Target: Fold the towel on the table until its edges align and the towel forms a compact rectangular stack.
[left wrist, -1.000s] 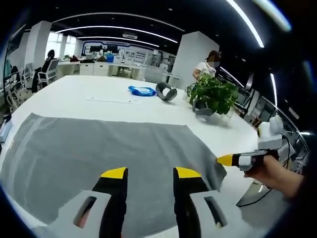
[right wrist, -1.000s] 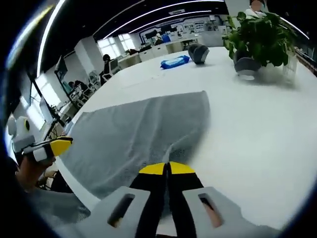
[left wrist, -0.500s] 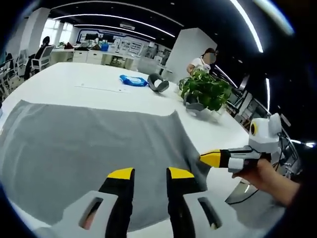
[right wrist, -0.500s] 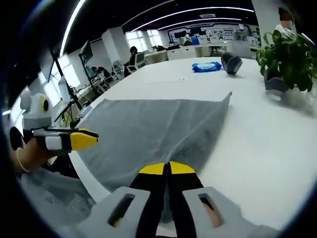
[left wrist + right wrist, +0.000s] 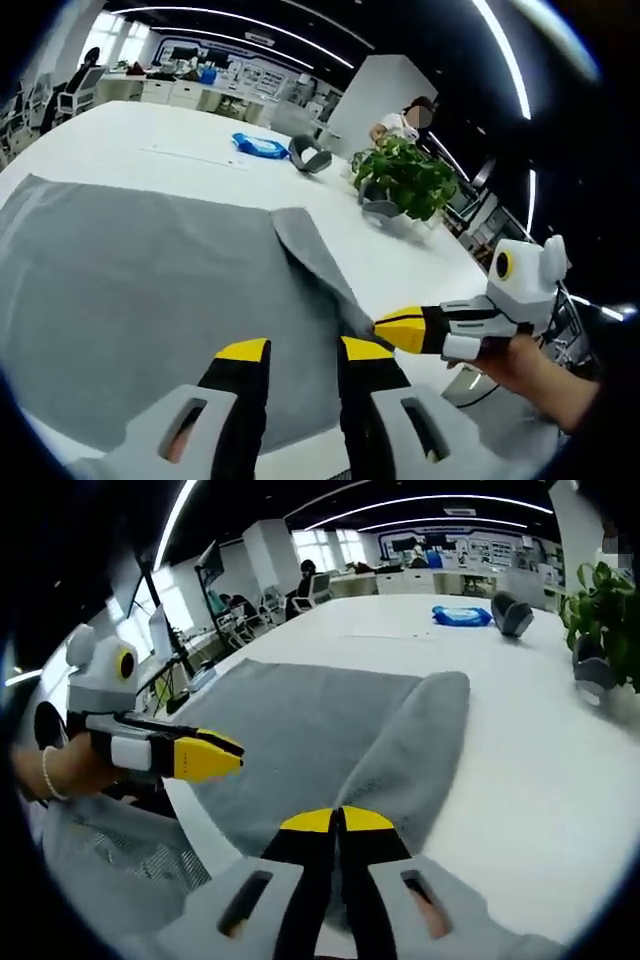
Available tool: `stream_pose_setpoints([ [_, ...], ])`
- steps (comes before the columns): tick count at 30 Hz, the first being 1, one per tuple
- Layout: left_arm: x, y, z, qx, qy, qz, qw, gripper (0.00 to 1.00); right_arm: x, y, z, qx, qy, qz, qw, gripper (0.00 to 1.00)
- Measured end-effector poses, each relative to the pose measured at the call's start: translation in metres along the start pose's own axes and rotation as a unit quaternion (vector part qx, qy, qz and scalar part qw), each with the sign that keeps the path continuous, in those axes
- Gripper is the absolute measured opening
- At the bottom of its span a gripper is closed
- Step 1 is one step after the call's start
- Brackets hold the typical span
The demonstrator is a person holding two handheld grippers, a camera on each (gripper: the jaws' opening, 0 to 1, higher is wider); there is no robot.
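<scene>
Grey towel (image 5: 140, 290) lies spread on the white table (image 5: 120, 130), with one strip along its right-hand edge lifted and turned over onto the rest.

Left gripper view: left gripper (image 5: 303, 352) sits low over the towel's near edge, its yellow-tipped fingers (image 5: 243, 352) apart with nothing between them. Right gripper (image 5: 405, 328) enters from the right, held by a hand (image 5: 535, 365); its tips meet the towel's edge where the folded strip begins. Further down the table: a blue packet (image 5: 260, 146), a dark rounded object (image 5: 309, 156), a potted plant (image 5: 405, 180). A person (image 5: 400, 120) stands behind the plant.

Right gripper view: right gripper (image 5: 337, 820) has its fingers pressed together on the towel edge, and the raised flap (image 5: 420, 740) runs away from the tips as a long rounded fold. Left gripper (image 5: 205, 757) comes in from the left, over the towel's near corner. This view also shows office chairs and desks (image 5: 250, 615) off the table's left side.

Long axis of the towel runs roughly across the left gripper view; the folded flap runs away from the near edge.
</scene>
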State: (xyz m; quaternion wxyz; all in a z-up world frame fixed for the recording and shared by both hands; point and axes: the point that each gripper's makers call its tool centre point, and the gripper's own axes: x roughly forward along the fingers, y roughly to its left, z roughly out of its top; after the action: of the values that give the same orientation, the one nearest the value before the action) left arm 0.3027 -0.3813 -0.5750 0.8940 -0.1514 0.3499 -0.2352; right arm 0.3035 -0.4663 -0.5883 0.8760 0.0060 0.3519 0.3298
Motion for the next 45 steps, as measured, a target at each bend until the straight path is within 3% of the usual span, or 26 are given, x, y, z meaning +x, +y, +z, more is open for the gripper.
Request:
stream_pose_setpoints([
  [3,0.002,-0.004,-0.004,0.001,0.009,-0.008,0.9999,0.27,0.001,0.004,0.0,-0.005,0.003,0.007,1.0,0.0],
  [7,0.008,-0.024,-0.013,-0.02,0.037,-0.056,0.9975,0.27,0.0,0.012,0.003,-0.007,-0.001,0.023,0.9997,0.0],
  [12,0.014,-0.031,-0.02,0.011,0.052,-0.064,0.9966,0.26,0.0,0.019,0.004,-0.032,0.004,0.031,0.999,0.0],
  [20,0.028,-0.024,-0.008,-0.014,0.051,-0.066,0.9964,0.26,0.0,0.022,0.007,-0.031,0.001,0.043,0.9986,0.0],
  [24,0.034,-0.03,-0.001,-0.02,0.05,-0.074,0.9958,0.25,0.0,0.023,0.007,-0.031,0.003,0.045,0.9985,0.0],
  [37,0.065,-0.031,0.008,-0.02,0.067,-0.069,0.9952,0.25,-0.001,0.028,0.01,-0.039,-0.002,0.057,0.9977,0.0],
  [45,0.085,-0.027,0.027,-0.003,0.067,-0.056,0.9961,0.24,-0.003,0.029,0.014,-0.019,-0.013,0.069,0.9973,0.0],
])
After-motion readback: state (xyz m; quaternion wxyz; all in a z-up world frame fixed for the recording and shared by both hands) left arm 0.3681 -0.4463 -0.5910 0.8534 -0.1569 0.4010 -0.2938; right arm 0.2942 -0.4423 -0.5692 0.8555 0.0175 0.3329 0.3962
